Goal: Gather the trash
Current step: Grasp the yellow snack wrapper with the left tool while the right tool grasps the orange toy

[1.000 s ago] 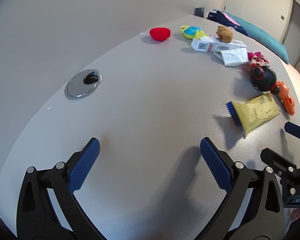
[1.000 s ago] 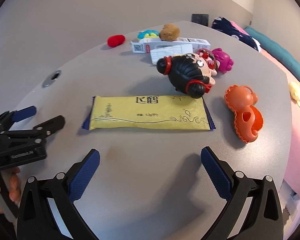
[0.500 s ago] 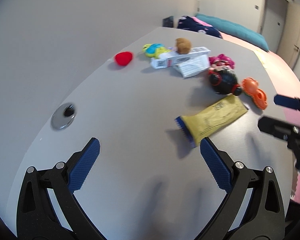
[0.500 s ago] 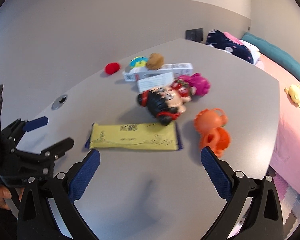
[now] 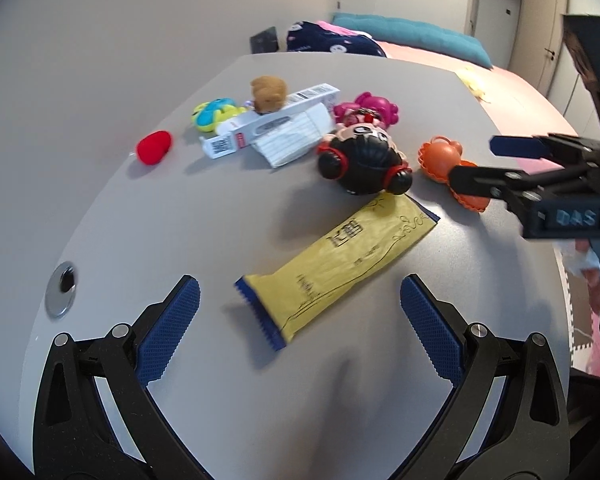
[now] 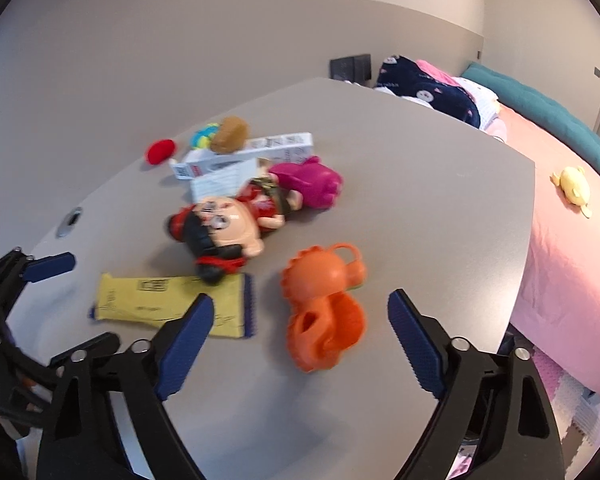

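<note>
Your left hand-held gripper (image 5: 300, 312) hangs wide open over the grey worktop (image 5: 220, 216) with nothing gripped; the near, blue-crimped end of the yellow wrapper (image 5: 336, 268) lies on the worktop between its fingertips, untouched. Your right hand-held gripper (image 6: 300, 320) is closing, nothing pressed by its pads; the orange toy (image 6: 324, 304) lies on the worktop between them, and the wrapper sits just beside its left fingertip. A black-haired doll (image 5: 364, 164) lies at the wrapper's far end.
</note>
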The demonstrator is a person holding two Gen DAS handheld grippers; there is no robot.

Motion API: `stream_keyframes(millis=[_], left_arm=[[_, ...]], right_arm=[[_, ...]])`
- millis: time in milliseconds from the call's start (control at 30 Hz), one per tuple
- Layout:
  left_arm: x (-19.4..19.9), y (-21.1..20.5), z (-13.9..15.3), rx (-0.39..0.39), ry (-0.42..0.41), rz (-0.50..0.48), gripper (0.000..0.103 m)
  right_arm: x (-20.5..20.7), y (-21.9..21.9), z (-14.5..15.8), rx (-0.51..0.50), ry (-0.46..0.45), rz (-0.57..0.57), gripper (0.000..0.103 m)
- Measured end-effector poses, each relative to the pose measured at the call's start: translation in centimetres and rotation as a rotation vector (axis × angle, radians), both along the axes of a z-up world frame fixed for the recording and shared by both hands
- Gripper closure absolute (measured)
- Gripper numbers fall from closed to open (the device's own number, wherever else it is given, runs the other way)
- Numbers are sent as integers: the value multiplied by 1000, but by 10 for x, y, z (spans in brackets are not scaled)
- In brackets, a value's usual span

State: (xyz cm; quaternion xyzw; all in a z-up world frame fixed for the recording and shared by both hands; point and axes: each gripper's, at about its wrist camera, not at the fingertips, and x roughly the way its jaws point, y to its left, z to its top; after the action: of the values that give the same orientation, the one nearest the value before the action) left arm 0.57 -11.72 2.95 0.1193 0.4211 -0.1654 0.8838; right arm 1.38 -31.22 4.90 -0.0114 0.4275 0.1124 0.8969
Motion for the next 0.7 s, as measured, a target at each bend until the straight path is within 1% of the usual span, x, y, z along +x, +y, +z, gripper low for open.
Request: stream_keyframes(millis=[67,167,233,333,400,500,633,667,700], left_arm=[[6,-6,-4,7,11,-11,6],[13,-13,-9,10,28,-23,6],[17,-18,-11,15,33,-33,6],[23,-24,-14,25,38,-44,6],[27,-28,-17,40,36,-50,6],[29,-34,-22,93,13,-47,6],[31,-34,-23,92,16,-48,6],[31,-33,-23,85,21,-51,9],[31,-33,-23,78,25,-57,16]], right_arm=[[9,-3,-7,-5,28,1,27],[20,-8,-20,-13,61,-5,31],[22,-8,-25,-26,65,-5,33],[26,-6,-29,-43,67,1,40],[26,-4,-29,-61,55,2,48],[27,-4,-30,-50,46,2,48],[27,-5,-30,-47,42,7,49],[26,-6,-30,-40,44,8,49],[27,-6,-29,-34,48,9,49]])
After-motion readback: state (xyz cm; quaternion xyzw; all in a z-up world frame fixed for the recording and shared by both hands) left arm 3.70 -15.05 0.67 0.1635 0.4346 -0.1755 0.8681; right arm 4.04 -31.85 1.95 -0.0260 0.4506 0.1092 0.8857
